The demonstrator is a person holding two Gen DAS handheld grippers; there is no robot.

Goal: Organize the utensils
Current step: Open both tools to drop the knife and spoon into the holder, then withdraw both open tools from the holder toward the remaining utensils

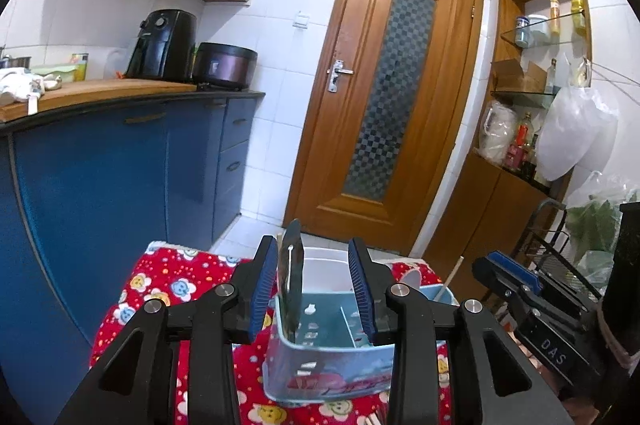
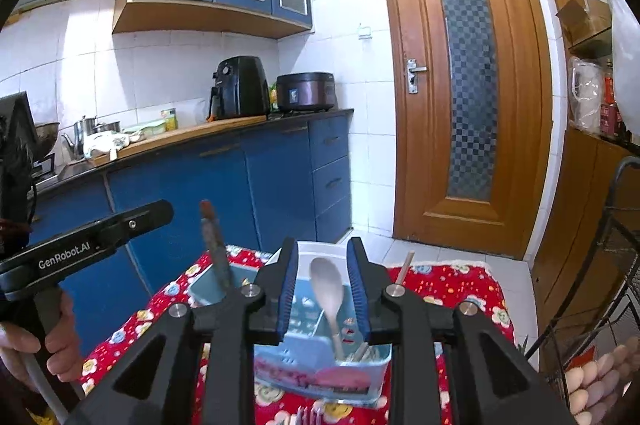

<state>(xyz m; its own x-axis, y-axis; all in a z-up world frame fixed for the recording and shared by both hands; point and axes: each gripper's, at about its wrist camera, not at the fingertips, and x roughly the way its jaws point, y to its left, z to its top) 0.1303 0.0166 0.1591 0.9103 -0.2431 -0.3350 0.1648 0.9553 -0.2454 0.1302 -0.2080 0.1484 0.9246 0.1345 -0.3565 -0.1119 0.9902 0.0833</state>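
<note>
While my left tongs [image 1: 318, 289] gape empty | right tongs [image 2: 322, 291] parted, gripping nothing | blue caddy [image 1: 320, 373] on red-clothed desk [image 1: 176, 281] holds knife [image 1: 291, 285], wooden spoon [image 2: 329, 285].

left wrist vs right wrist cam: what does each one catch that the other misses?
Left wrist only: the flat dark utensil seen broadside, standing in the caddy's left end, and the right gripper from the side.
Right wrist only: the wooden spoon standing in the caddy's right section, a hand on the left gripper's handle, eggs at lower right.
Both: the blue utensil caddy on the red patterned cloth, open jaws holding nothing, and the wooden door.
</note>
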